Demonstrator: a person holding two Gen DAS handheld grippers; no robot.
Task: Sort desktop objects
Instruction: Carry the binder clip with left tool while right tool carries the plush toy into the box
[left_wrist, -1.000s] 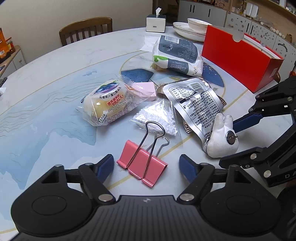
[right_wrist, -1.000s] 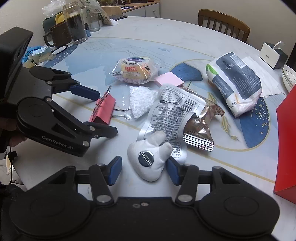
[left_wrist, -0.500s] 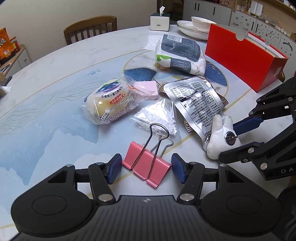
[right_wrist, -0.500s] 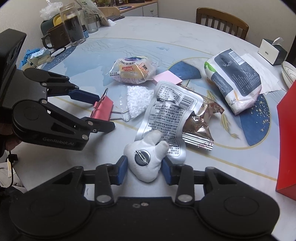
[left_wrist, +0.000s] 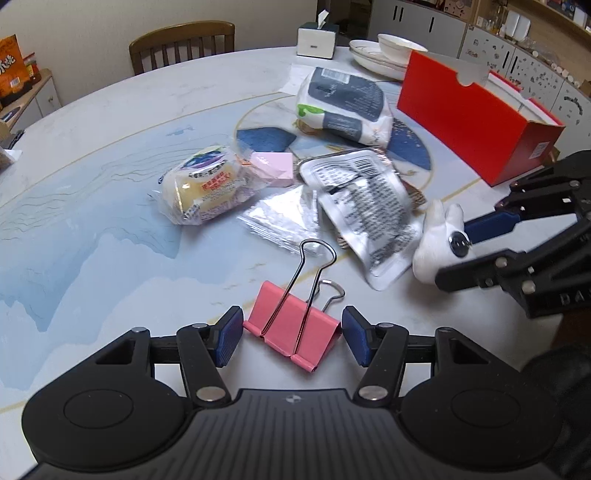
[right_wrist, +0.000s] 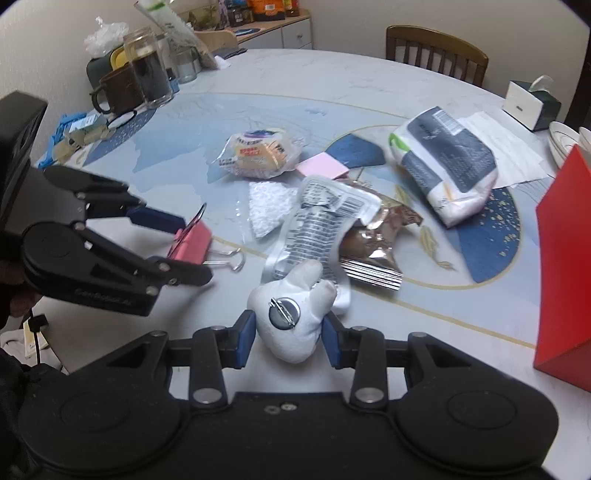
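Note:
A pink binder clip (left_wrist: 291, 328) lies on the marble table (left_wrist: 110, 240) between my left gripper's (left_wrist: 291, 338) blue pads, which press on its two sides. Its wire handles point away from me. My right gripper (right_wrist: 288, 336) is shut on a small white plush toy (right_wrist: 291, 314) with a metal pin on its back, at the near edge of a silver pouch (right_wrist: 317, 229). In the right wrist view the left gripper (right_wrist: 190, 249) stands on the left around the clip (right_wrist: 192, 240). In the left wrist view the right gripper (left_wrist: 454, 254) holds the plush (left_wrist: 436, 236) on the right.
Loose on the table are a wrapped bun (left_wrist: 207, 188), pink sticky notes (left_wrist: 273, 168), a clear bag of white grains (left_wrist: 284, 218), a brown wrapper (right_wrist: 373, 236) and a white-and-dark bag (left_wrist: 343, 107). A red box (left_wrist: 476, 122) stands right. Mugs and a jar (right_wrist: 147, 74) crowd the far left.
Both grippers have closed: the left pads came in onto the pink binder clip, the right pads onto the white plush toy. The plush has shifted slightly with the right gripper.

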